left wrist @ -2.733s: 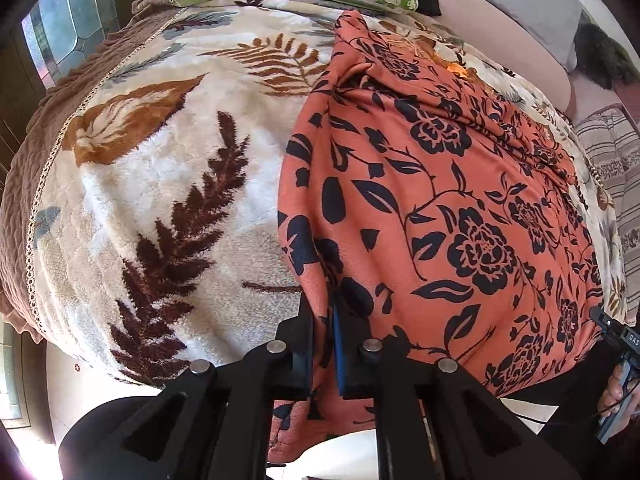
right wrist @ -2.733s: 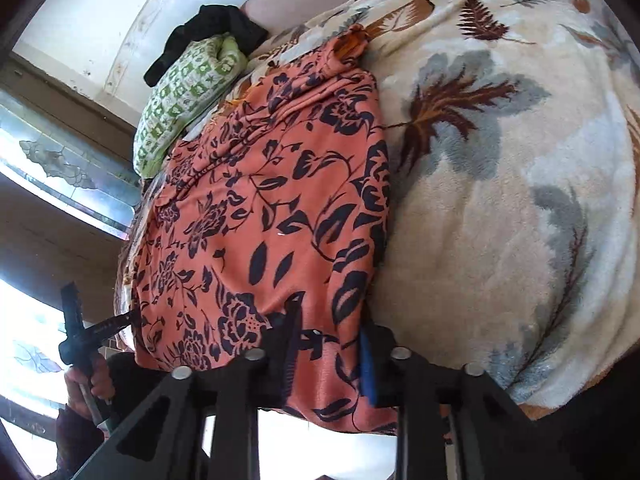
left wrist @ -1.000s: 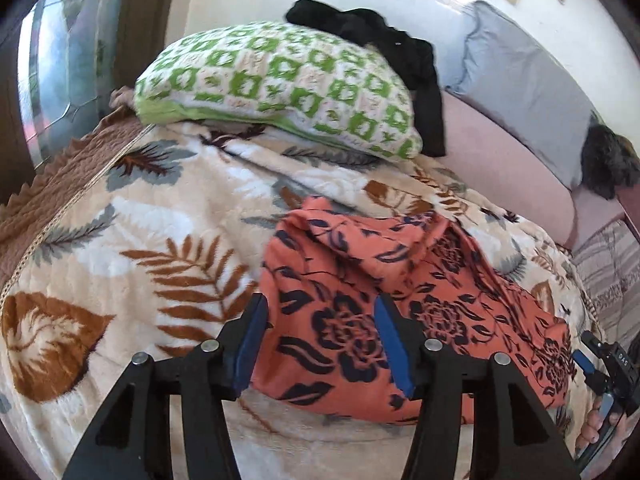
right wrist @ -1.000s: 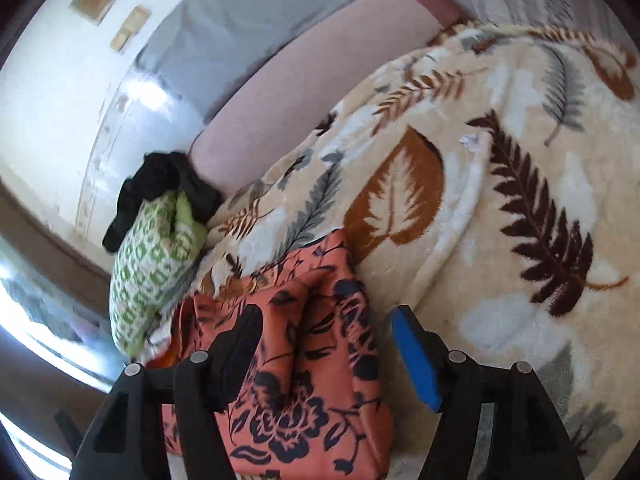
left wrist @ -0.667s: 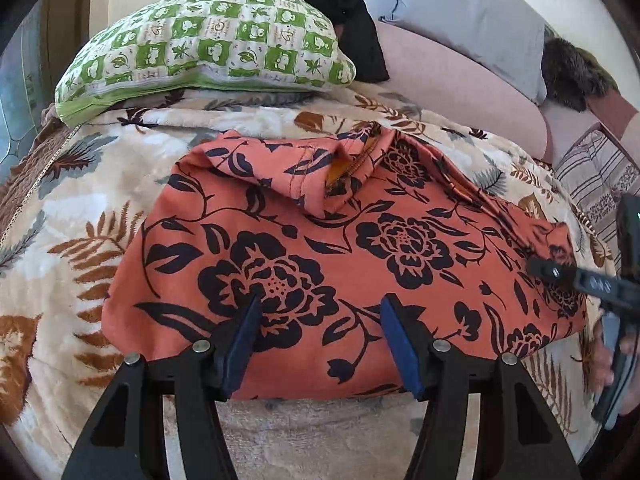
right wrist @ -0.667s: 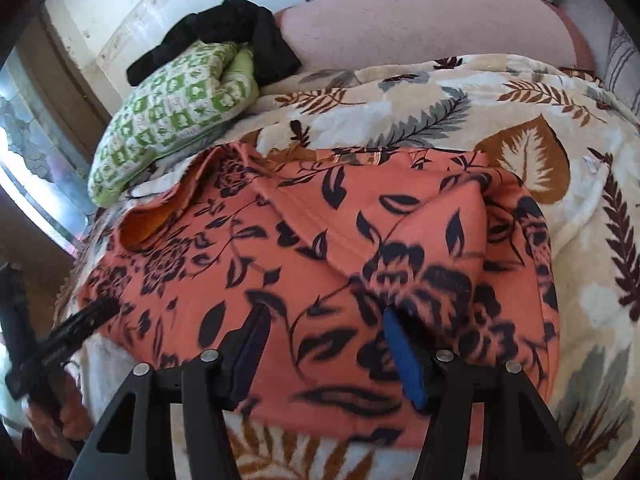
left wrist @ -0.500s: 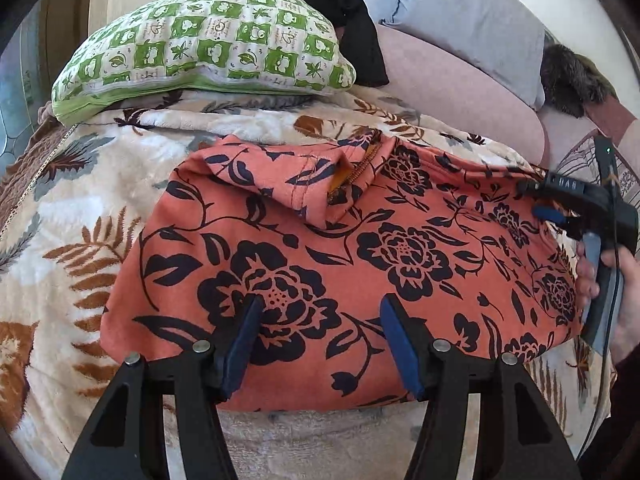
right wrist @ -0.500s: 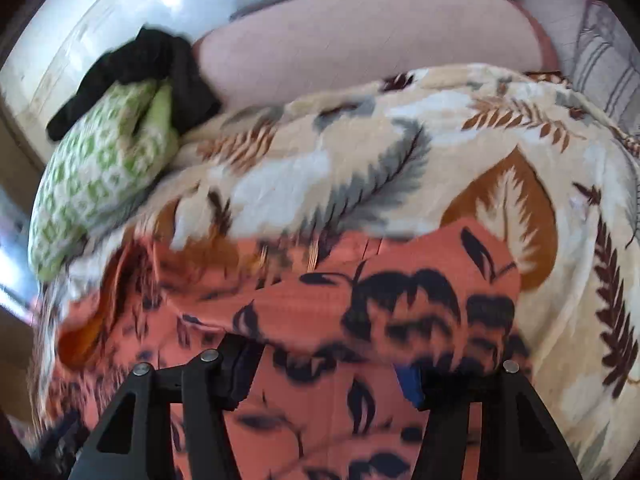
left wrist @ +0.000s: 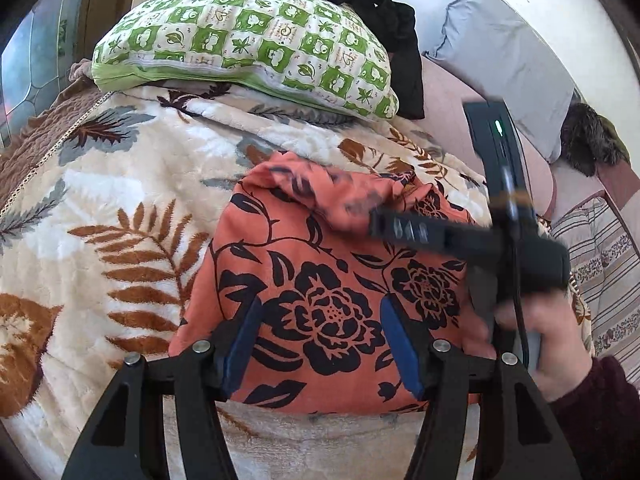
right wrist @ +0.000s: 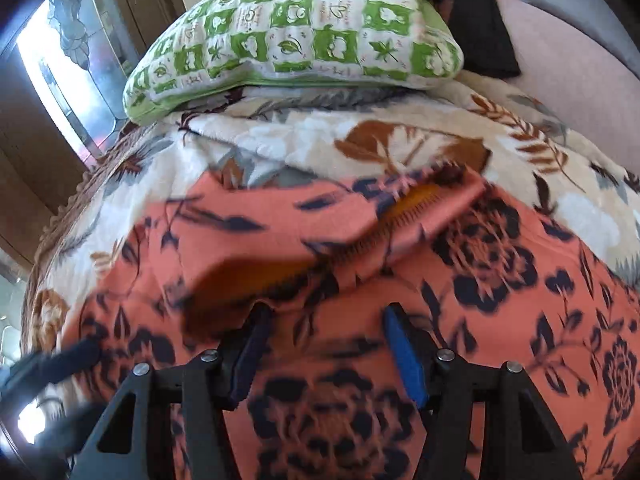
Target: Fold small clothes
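An orange garment with a dark floral print lies folded on the leaf-pattern blanket. My left gripper is open just above its near edge, holding nothing. The right gripper shows in the left wrist view as a blurred black tool reaching across the garment from the right, held in a hand. In the right wrist view my right gripper is open, low over the garment, with a folded-over flap and its orange lining just ahead of the fingers.
A green and white checked pillow lies at the head of the bed with a black garment behind it. A grey cushion and pink sofa back are at the right. A window is at the left.
Both grippers released the garment after carrying its near edge toward the pillow, folding it. The right gripper has since swung left across the garment, which now looks narrower.
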